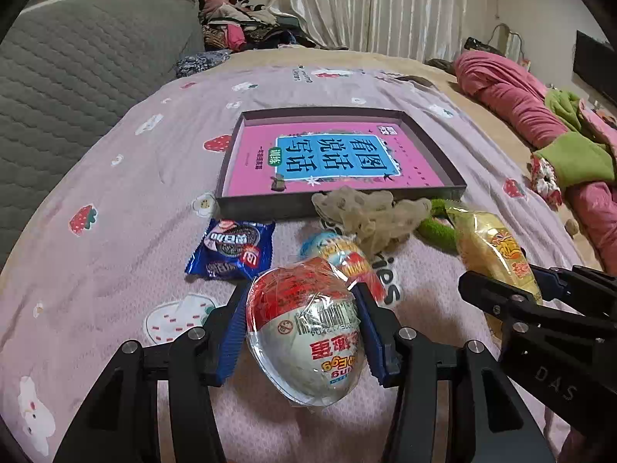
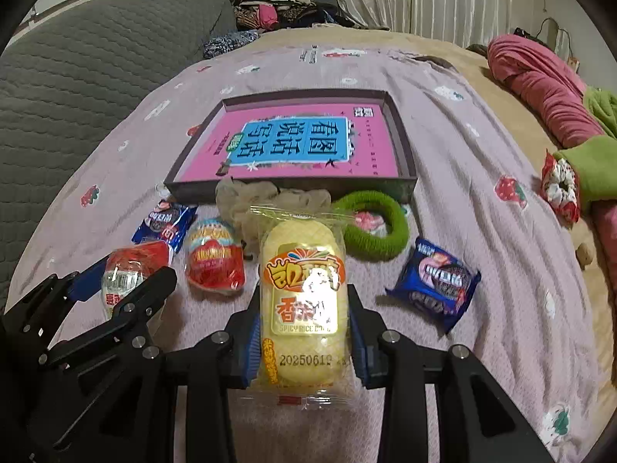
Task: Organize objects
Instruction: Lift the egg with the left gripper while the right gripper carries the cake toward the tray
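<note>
Clenched in the left gripper (image 1: 304,332) – a red-and-white plastic-wrapped toy egg (image 1: 304,332); the right gripper (image 2: 302,332) grasps a yellow rice-cracker packet (image 2: 300,301), both above the pink bedspread (image 2: 482,154), near the shallow grey box (image 2: 405,146).

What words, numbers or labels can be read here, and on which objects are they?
"SPICY RICE", then unclear letters, and "20250619": yellow snack pack, in the right gripper.
"Egg", upside down: egg-shaped pack, in the left gripper.
"DAS": the right gripper's body.
Book, blue cookie packs: Chinese characters, unread.
</note>
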The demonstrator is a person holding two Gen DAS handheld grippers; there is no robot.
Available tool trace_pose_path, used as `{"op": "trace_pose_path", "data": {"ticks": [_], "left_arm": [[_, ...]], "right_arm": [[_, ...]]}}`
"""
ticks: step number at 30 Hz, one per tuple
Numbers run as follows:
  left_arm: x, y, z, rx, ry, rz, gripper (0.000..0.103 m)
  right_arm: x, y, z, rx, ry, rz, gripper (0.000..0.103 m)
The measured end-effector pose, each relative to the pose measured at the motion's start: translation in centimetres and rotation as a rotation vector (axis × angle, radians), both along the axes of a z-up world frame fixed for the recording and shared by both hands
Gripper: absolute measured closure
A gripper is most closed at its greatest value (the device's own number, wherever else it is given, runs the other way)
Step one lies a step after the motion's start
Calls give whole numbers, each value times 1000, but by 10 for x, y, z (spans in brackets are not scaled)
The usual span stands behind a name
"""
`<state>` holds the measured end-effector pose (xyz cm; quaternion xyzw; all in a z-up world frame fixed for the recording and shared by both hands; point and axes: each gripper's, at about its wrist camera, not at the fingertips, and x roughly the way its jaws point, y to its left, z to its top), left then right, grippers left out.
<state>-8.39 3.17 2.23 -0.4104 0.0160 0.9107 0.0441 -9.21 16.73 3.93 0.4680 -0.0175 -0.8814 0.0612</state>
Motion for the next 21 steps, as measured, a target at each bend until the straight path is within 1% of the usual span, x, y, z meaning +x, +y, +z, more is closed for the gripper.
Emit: {"op": "trace_pose_path", "data": {"ticks": [11, 21], "left_arm": [[-32, -7, 9, 33, -9, 29, 48], [-63, -5, 18, 35, 1, 30, 48]], "right_arm": [[-21, 3, 11, -18, 37, -6, 65], [-48, 3, 18, -29, 64, -8, 65]]}}
